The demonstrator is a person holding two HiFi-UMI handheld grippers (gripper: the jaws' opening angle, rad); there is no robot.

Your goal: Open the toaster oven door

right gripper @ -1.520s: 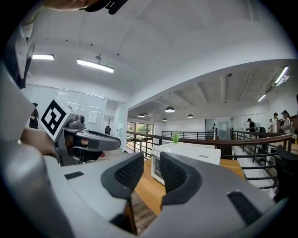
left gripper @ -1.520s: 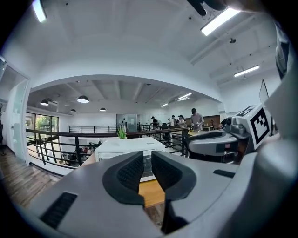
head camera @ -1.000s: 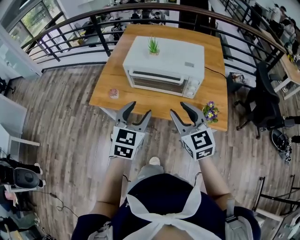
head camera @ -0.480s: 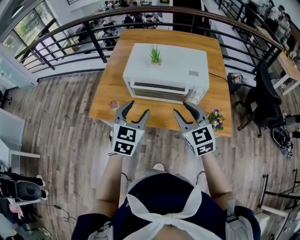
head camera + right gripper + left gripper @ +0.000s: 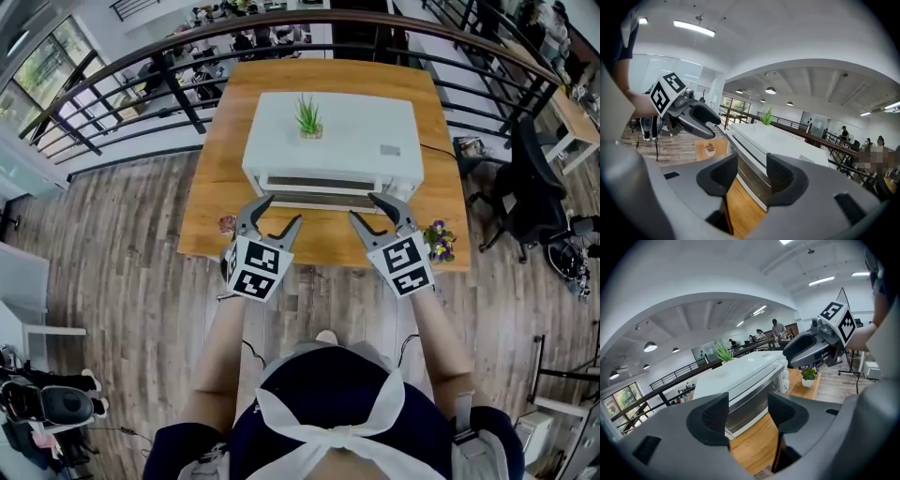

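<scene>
A white toaster oven (image 5: 328,136) stands on the wooden table (image 5: 441,169), its glass door (image 5: 322,192) shut and facing me. Both grippers hover over the table's near edge, just short of the door. My left gripper (image 5: 279,214) is open and empty, aimed at the door's left half (image 5: 745,397). My right gripper (image 5: 370,208) is open too; its jaws have just been opening wider, with nothing between them. It points at the door's right part (image 5: 750,176). Each gripper view shows the other gripper: the right gripper (image 5: 811,347) and the left gripper (image 5: 696,119).
A small green plant (image 5: 307,114) sits on the oven's top. A purple flower pot (image 5: 439,240) stands at the table's near right corner and a small pink pot (image 5: 226,224) at the near left. A dark railing (image 5: 187,42) runs behind the table; an office chair (image 5: 530,192) is at the right.
Both grippers have moved forward from over the floor to the table's near edge, close to the oven front. The right jaws stand slightly wider apart.
</scene>
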